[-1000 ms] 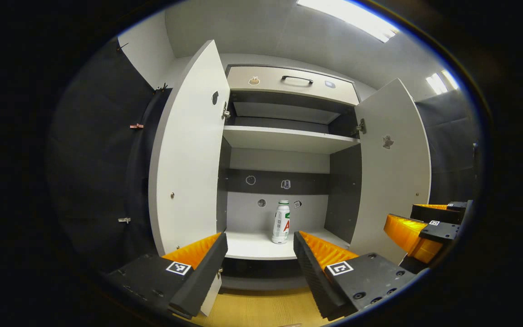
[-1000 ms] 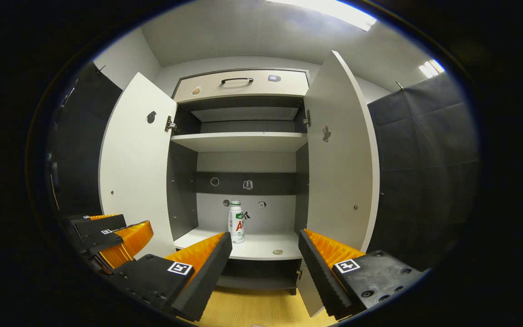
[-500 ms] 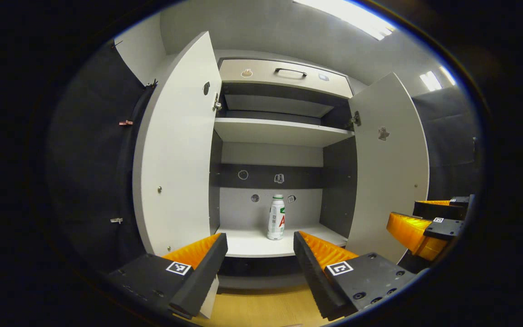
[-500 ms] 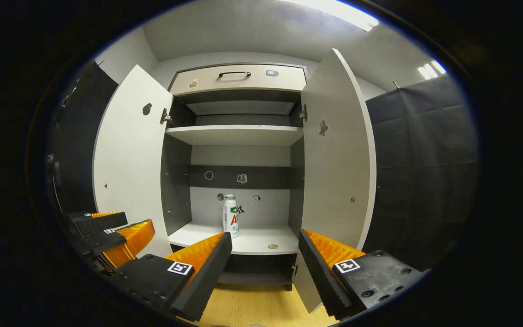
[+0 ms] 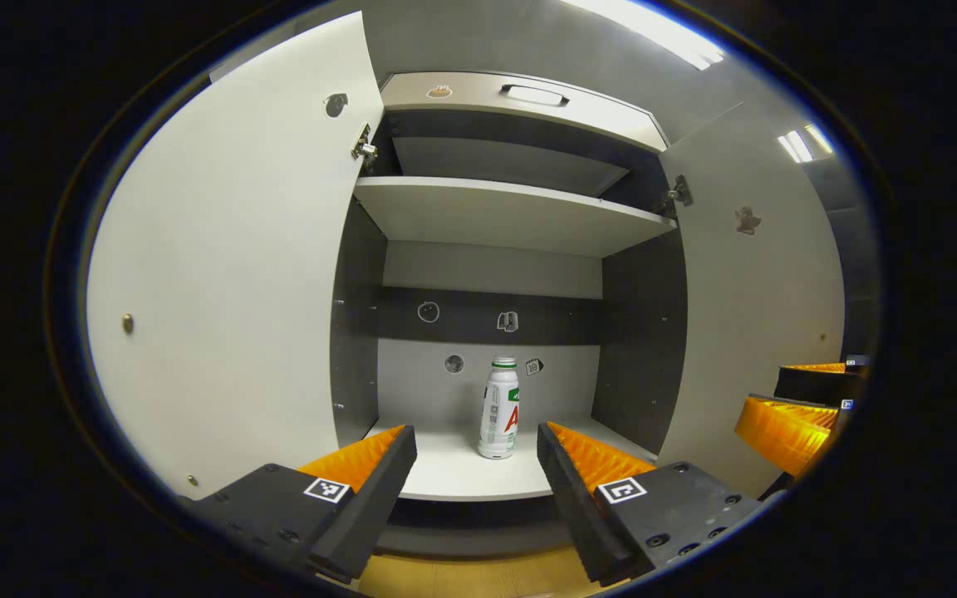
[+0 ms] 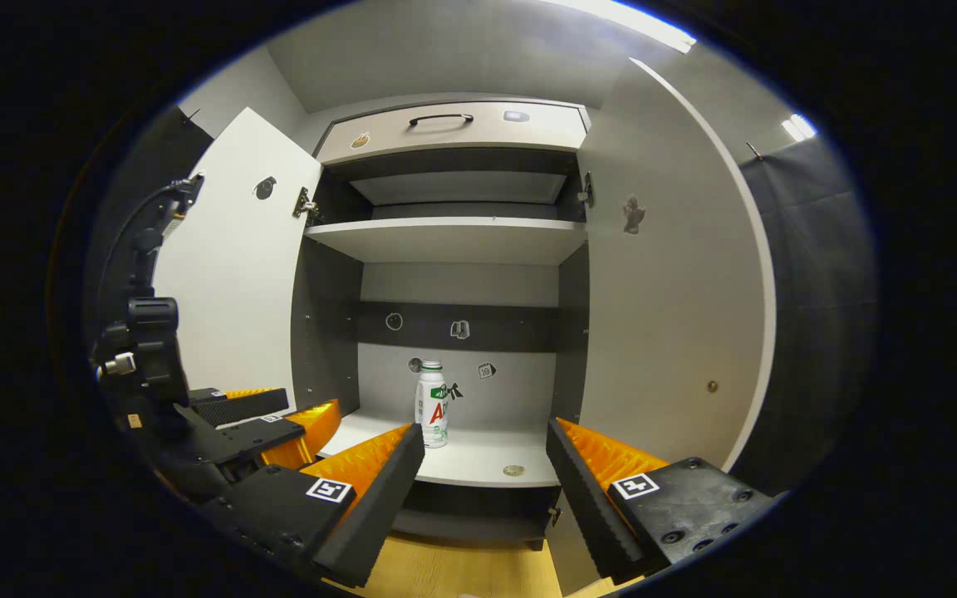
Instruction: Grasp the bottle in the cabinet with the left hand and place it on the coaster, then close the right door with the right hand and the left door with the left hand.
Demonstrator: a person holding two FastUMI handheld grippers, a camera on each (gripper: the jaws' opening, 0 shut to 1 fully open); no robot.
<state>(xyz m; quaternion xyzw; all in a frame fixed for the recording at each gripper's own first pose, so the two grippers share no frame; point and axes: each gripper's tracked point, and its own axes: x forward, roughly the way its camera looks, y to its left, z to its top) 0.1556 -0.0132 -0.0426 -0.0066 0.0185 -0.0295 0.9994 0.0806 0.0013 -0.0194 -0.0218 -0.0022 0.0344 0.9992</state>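
- Left gripper view, nearest: the left gripper (image 5: 476, 465) has its jaws wide apart with nothing between them, held just in front of the edge of the cabinet's lower shelf (image 5: 445, 473).
- At the right edge of the same view the right gripper (image 5: 802, 411) shows, beside the right door (image 5: 753, 332).
- Beyond the jaws the bottle (image 5: 498, 409) stands upright on the lower shelf, toward the back, framed by the gap between the fingers but well clear of both.
- The left door (image 5: 229, 274) stands swung open and close by on the left; the right door is open too.
- Farther back are the cabinet's back wall with small stickers, an upper shelf (image 5: 512, 218), and a drawer (image 5: 520, 100) with a dark handle at the top.
- Right gripper view, nearest: the right gripper (image 6: 485, 477) has its jaws apart and empty, above a strip of wooden floor (image 6: 445, 573) and short of the cabinet.
- The left gripper (image 6: 267, 415) appears at the left, farther forward, near the left edge of the lower shelf (image 6: 478, 465).
- On that shelf the bottle (image 6: 432, 404) stands upright at the back left, and a small round coaster (image 6: 513, 470) lies flat near the front edge, to the right of the bottle and apart from it.
- Both doors, the left door (image 6: 238, 274) and the right door (image 6: 669, 291), stand open.
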